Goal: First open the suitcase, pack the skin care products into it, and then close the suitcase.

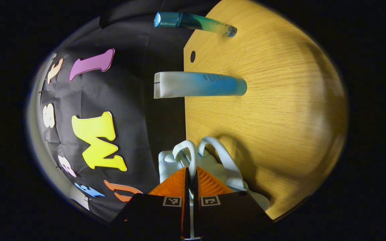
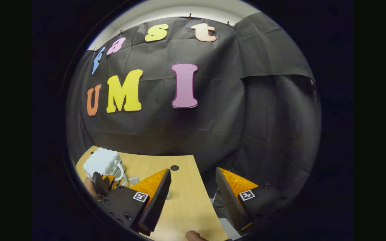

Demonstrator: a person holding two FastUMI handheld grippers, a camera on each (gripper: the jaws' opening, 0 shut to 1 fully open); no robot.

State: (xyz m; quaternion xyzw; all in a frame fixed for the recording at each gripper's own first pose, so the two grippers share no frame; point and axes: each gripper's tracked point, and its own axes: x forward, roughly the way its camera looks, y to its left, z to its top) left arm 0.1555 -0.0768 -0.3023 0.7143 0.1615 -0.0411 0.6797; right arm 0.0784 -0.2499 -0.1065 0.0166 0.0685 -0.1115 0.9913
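Here left gripper clamps white suitcase handle.

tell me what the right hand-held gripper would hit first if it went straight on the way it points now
Probably the black cloth wall. The right hand-held gripper is open and points past the far edge of the wooden table; nothing stands between its fingers and the wall, though depth is hard to judge.
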